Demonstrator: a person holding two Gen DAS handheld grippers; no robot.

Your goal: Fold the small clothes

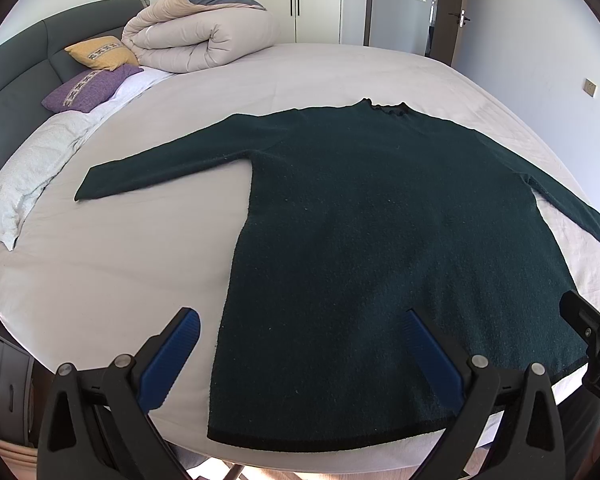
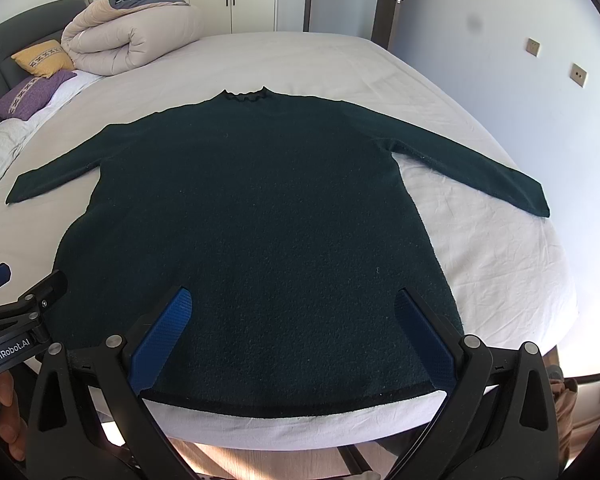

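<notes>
Two grippers hang above the near edge of the bed, each with its blue-padded fingers spread wide and nothing between them. One dark green sweater lies flat on the pale sheet, hem along the near edge, frilled collar pointing toward the far edge, and both sleeves stretched out sideways. Seen from its own camera, the left gripper straddles the sweater's left side edge near the hem: one finger sits over bare sheet, the other over the knit. Its body also shows at the lower left of the right wrist view. The right gripper has both fingers over the lower body of the sweater, just inside the black-trimmed hem; whether any pad touches the cloth cannot be told. At the far left corner of the bed a rolled beige duvet rests beside a yellow cushion and a purple cushion, against a dark headboard. White pillows line the left edge.
</notes>
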